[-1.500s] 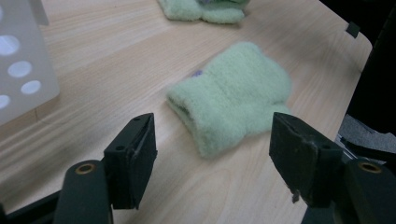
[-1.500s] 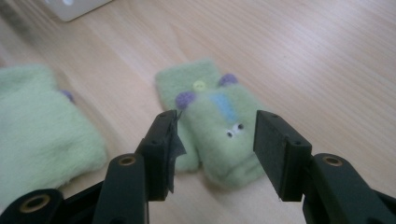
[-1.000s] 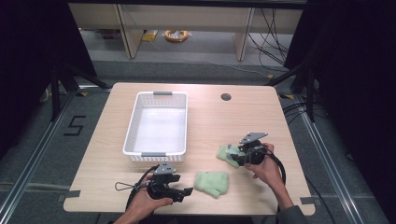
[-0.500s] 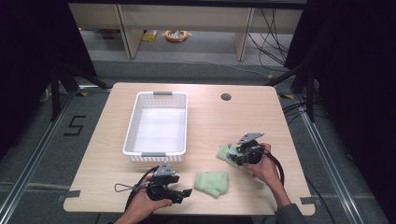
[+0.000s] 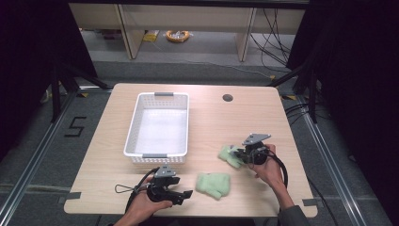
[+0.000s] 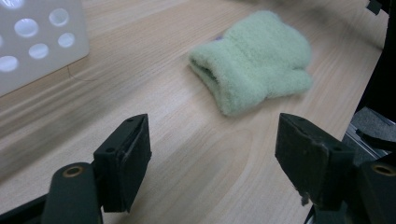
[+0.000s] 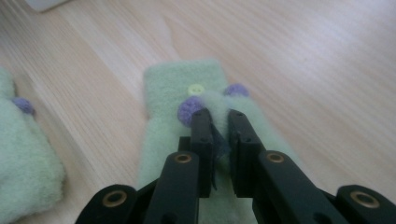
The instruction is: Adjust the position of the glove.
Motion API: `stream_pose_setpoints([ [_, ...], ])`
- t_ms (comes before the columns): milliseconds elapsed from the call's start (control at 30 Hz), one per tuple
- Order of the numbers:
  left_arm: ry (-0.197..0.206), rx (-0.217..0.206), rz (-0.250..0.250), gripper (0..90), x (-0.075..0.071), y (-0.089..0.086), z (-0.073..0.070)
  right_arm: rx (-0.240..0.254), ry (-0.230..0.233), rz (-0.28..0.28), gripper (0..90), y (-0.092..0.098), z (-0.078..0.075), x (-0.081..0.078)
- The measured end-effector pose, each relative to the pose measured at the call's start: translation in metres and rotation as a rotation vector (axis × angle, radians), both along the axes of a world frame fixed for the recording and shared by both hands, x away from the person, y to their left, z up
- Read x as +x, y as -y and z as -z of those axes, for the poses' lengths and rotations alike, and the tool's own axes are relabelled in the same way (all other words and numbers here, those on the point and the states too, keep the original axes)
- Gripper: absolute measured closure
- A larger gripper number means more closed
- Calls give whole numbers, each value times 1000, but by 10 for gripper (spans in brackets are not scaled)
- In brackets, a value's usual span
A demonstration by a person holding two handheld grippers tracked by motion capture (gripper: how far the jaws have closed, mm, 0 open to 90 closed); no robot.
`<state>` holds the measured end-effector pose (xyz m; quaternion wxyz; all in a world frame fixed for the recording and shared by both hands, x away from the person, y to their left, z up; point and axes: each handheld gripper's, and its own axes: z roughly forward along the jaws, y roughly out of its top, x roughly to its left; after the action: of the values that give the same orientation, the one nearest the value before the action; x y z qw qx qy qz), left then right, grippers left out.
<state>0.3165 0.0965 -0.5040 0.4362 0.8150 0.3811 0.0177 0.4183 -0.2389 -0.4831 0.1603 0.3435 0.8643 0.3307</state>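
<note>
Pale wooden table [image 5: 211,117] first, white basket [image 5: 160,127] at centre-left; one green mitten [image 5: 214,184] lies lower centre, before the left gripper [image 5: 181,194], jaws spread. Right gripper [image 5: 239,155], jaws just closing, pinches the other mitten [image 5: 228,153] mid-right; so thin a fold may slip out

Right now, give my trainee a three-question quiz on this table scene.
1. True or false: the right tool is shut on a green mitten.
2. What lies ahead of the open left tool? A) a second green mitten B) a spoon C) a cup
3. Fill in: the white basket holds ____.

Key: 1 true; its jaws have just been closing and now pinch the fleece. 2 A. 3 nothing.
</note>
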Motion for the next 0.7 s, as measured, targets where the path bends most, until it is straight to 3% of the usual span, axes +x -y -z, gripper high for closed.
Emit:
stream_pose_setpoints([
  [33, 0, 1, -1, 263, 0, 0, 0, -8, 0, -7, 827, 1, -5, -1],
  [133, 0, 10, 3, 263, 1, -1, 1, 37, 27, -24, 828, 4, -11, -2],
  [200, 0, 10, 3, 263, 1, -1, 0, 32, 25, -31, 828, 3, -12, -2],
  [267, 4, 11, -6, 263, 0, 0, 0, 30, 62, -51, 828, 3, -19, -5],
  [333, 0, 8, -2, 263, 1, -1, 0, 33, 68, -57, 828, 2, -20, -7],
  [467, 12, 3, -18, 263, 2, -1, 2, 46, 85, -84, 827, -2, -30, -16],
  [533, -6, 8, -12, 263, 2, -3, 1, 55, 83, -92, 827, -6, -34, -23],
  [567, -9, 5, -17, 262, 2, -3, 0, 52, 104, -122, 826, -8, -35, -25],
  [700, -2, -2, -18, 260, 2, -3, 1, 69, 107, -159, 825, -18, -42, -40],
])
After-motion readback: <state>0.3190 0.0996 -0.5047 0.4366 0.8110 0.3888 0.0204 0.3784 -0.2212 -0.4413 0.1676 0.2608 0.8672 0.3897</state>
